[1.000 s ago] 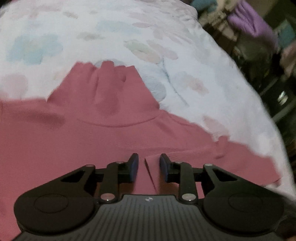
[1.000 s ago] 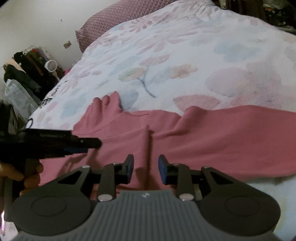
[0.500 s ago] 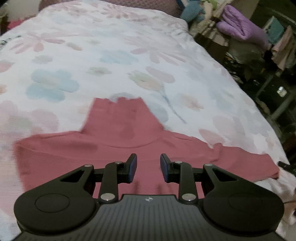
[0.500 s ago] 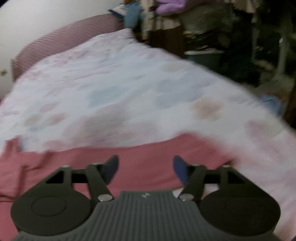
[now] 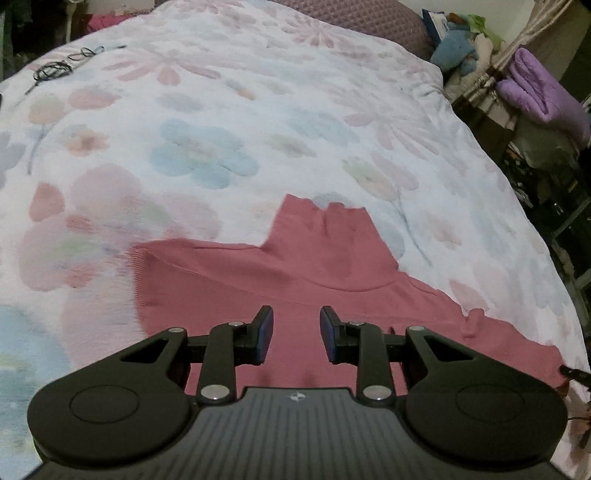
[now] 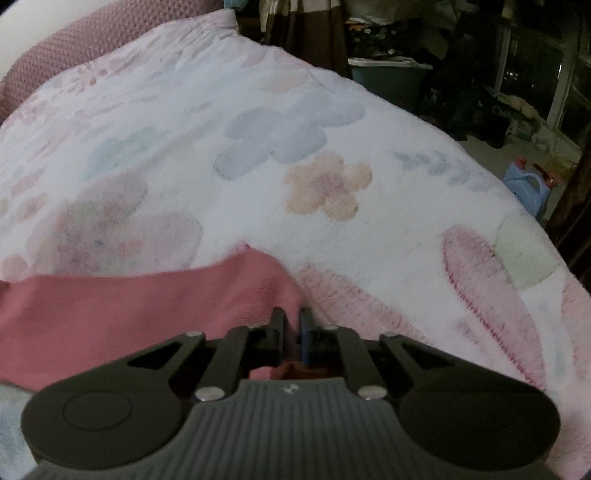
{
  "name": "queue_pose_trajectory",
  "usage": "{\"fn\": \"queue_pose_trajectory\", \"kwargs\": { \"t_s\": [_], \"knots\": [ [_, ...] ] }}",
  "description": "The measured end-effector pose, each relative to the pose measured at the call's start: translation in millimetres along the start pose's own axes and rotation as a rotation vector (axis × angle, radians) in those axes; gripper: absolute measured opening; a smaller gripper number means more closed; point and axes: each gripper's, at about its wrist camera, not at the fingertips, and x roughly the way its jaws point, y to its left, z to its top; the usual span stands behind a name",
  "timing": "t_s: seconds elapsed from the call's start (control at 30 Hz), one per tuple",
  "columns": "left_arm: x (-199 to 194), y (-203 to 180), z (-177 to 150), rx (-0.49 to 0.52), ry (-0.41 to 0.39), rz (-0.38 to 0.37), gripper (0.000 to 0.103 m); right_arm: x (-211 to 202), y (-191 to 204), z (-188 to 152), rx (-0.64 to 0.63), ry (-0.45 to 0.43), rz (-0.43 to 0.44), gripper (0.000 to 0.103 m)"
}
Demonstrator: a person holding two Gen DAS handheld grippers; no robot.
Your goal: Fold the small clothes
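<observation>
A pink turtleneck top lies flat on the flowered blanket, its collar pointing away from me. My left gripper hovers over the chest below the collar, jaws apart, with no cloth between the blue pads. One sleeve runs off to the right. In the right wrist view that pink sleeve stretches in from the left and ends at my right gripper, whose fingers are shut with the sleeve's end pinched between them.
A pink pillow lies at the head of the bed, with dark hair ties at the far left. Past the bed's right edge are a purple bundle, a green bin and a blue jug.
The left gripper has lifted and drawn back, so more of the bed shows. The right gripper swung right along the sleeve, opened wide, then shut on the sleeve's end.
</observation>
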Motion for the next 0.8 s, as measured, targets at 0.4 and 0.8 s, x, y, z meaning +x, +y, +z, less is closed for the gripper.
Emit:
{"fn": "queue_pose_trajectory", "kwargs": {
  "t_s": [0.4,0.8],
  "knots": [
    [-59.3,48.4,-5.3,-0.047,-0.064,0.012,0.034,-157.8,88.5,80.7,0.043,-0.19,0.331,0.002],
    [-111.6,102.7,4.0,-0.111,-0.16,-0.014,0.034,-261.2,327.1,121.9,-0.092,-0.21,0.546,0.002]
  ]
}}
